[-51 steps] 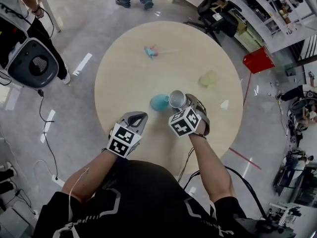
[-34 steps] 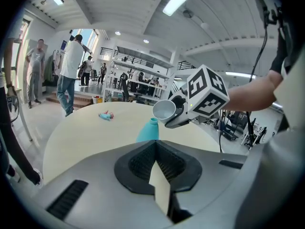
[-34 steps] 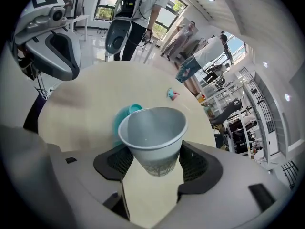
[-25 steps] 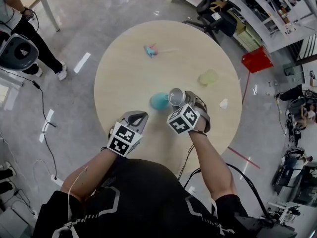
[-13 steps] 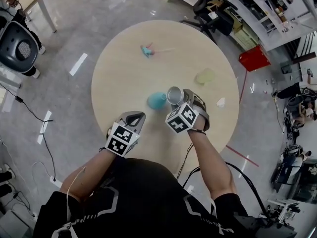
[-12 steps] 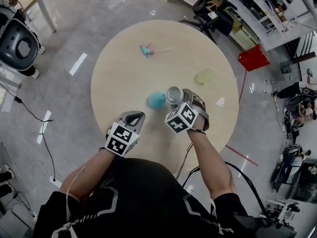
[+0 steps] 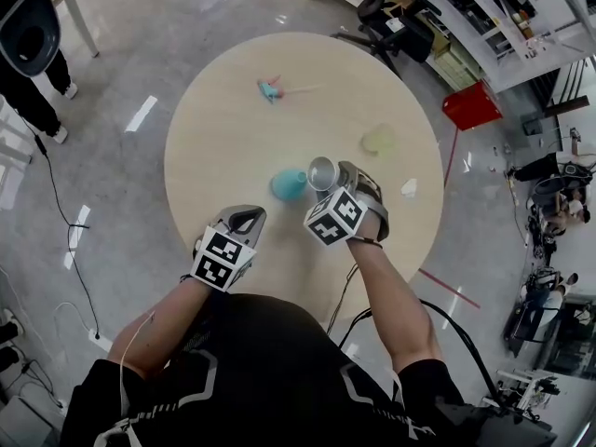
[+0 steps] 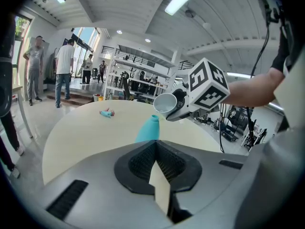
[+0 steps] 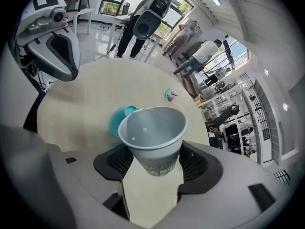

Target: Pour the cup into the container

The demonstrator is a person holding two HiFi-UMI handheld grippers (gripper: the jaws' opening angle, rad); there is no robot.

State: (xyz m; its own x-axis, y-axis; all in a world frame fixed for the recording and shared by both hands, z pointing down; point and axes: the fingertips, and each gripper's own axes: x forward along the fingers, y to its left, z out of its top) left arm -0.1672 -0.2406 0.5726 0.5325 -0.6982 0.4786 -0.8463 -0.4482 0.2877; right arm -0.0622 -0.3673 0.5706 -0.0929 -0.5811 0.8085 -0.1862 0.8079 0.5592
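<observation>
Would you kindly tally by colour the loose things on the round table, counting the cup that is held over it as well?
Teal: 2, the container and a small teal-and-pink item
Pale green: 1, a flat-looking item
White: 1, a small scrap
Pale grey: 1, the cup
Total: 5
</observation>
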